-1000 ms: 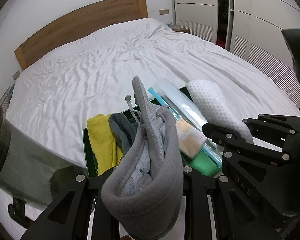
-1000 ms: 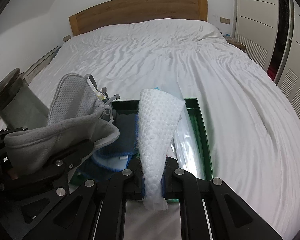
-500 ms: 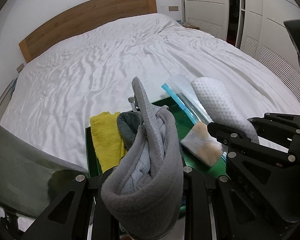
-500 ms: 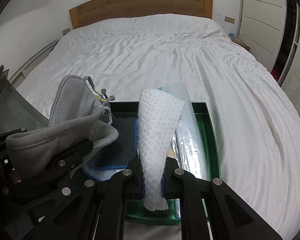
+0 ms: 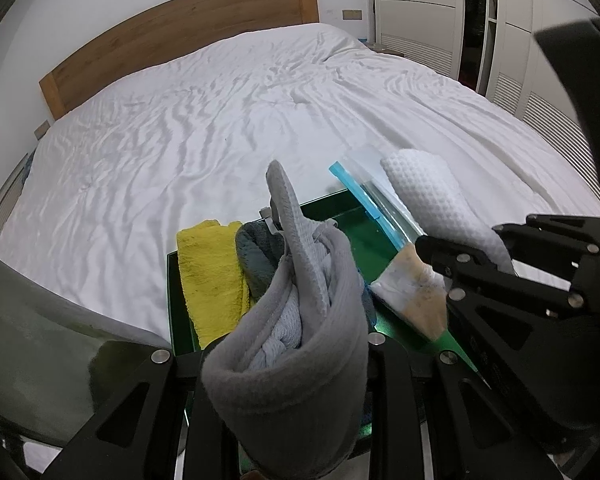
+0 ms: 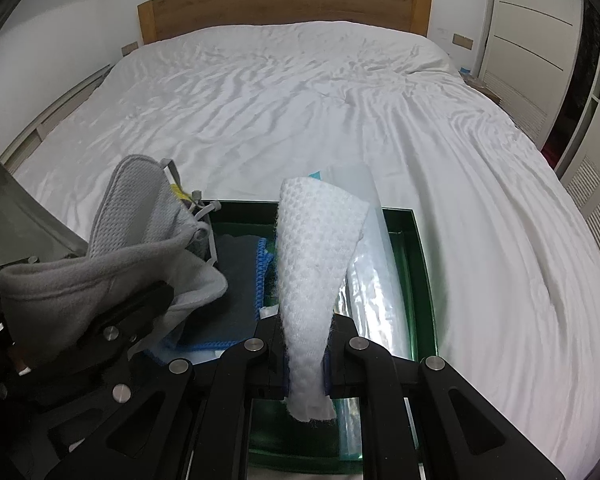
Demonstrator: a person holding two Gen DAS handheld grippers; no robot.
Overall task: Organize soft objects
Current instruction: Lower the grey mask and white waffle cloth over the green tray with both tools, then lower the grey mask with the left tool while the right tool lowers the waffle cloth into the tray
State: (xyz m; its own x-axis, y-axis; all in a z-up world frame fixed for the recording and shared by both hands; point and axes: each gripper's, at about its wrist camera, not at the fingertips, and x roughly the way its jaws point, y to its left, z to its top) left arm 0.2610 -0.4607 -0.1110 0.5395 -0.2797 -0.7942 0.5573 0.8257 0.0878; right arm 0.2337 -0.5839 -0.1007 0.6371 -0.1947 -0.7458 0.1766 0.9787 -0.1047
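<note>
While both grippers hang over the near end of a bed with a rumpled white sheet (image 6: pixel 340 92), each is clamped on a soft item. The left gripper (image 5: pixel 284 354) has its fingers pressed against a bundled grey fleece cloth (image 5: pixel 296 368), which stands up between them with a grey waffle-textured flap rising from its middle. The right gripper (image 6: pixel 306 334) pinches a white waffle-weave cloth (image 6: pixel 316 264) that stands upright from its closed fingers. Below them a dark green tray (image 6: pixel 418 240) sits on the bed. Inside it, at the left, lie a folded yellow towel (image 5: pixel 210 276) and, touching its right edge, a dark grey cloth (image 5: pixel 256 256). Nearer the middle is a blue-edged dark cloth (image 6: pixel 240 276), and along the right side a clear plastic bag (image 6: pixel 374 280) with a blue strip. A wooden headboard (image 6: pixel 284 4) stands at the far end.
</note>
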